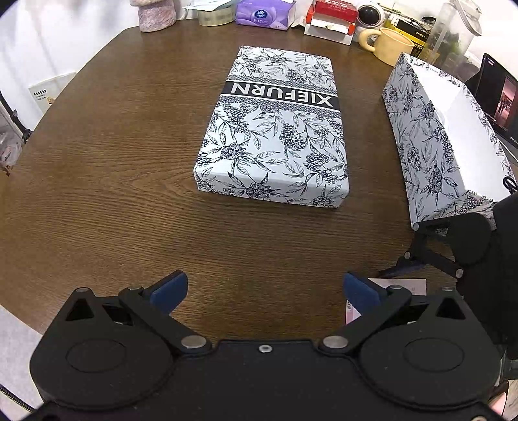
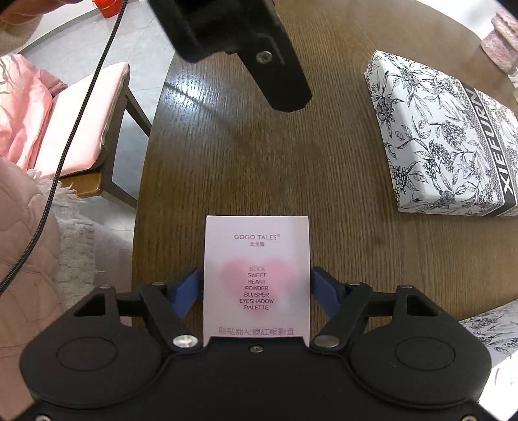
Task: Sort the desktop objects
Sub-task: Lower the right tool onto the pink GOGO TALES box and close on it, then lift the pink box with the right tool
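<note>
A white and pink GOGO TALES palette box (image 2: 256, 275) lies between the blue pads of my right gripper (image 2: 255, 291), which is shut on its two sides just above the brown table (image 2: 259, 162). Its corner shows in the left wrist view (image 1: 401, 286). My left gripper (image 1: 264, 290) is open and empty above the table's near part. A floral box lid marked XIEFURN (image 1: 275, 129) lies flat mid-table, also in the right wrist view (image 2: 446, 136). The matching open box (image 1: 443, 142) stands at the right.
At the table's far edge stand a purple tissue box (image 1: 265, 14), a tape roll (image 1: 215, 16), a red and white box (image 1: 330, 19), a yellow mug (image 1: 388, 45) and a laptop (image 1: 500, 100). A chair with a pink cushion (image 2: 81, 119) stands beside the table.
</note>
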